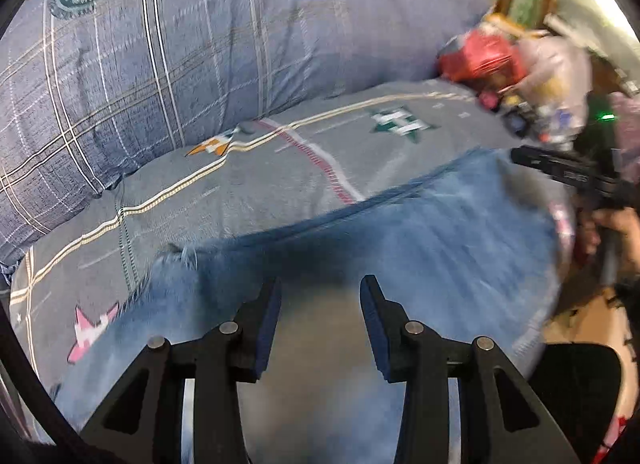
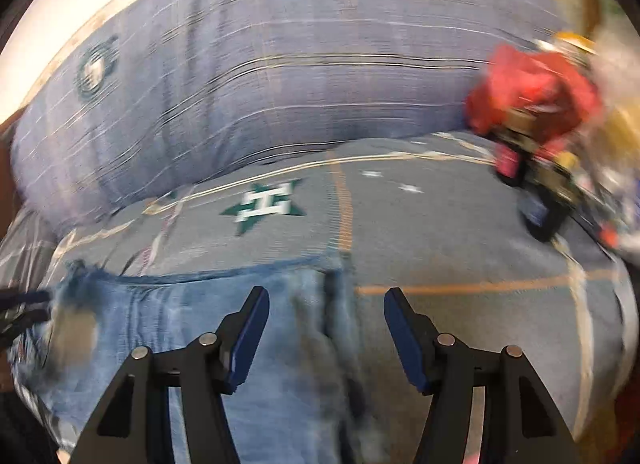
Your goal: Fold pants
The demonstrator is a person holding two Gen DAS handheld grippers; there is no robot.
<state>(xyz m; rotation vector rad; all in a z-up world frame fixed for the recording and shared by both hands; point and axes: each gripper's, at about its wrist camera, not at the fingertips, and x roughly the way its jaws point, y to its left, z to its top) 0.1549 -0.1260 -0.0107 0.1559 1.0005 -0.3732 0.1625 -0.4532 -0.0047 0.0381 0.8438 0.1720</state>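
Observation:
Light blue denim pants (image 1: 440, 240) lie flat on a grey printed bedsheet (image 1: 280, 167). My left gripper (image 1: 320, 292) is open and empty, hovering over the pants near their frayed hem end. The right gripper appears in the left wrist view as a black tool (image 1: 572, 175) at the far right edge of the pants. In the right wrist view the pants (image 2: 180, 324) fill the lower left. My right gripper (image 2: 326, 304) is open and empty above the pants' right edge. The left gripper shows faintly at that view's left edge (image 2: 24, 312).
A large blue plaid duvet (image 1: 200, 43) is bunched along the back of the bed. A red bag and mixed clutter (image 1: 500, 63) sit at the back right; they also show in the right wrist view (image 2: 536, 103). Both views are motion-blurred.

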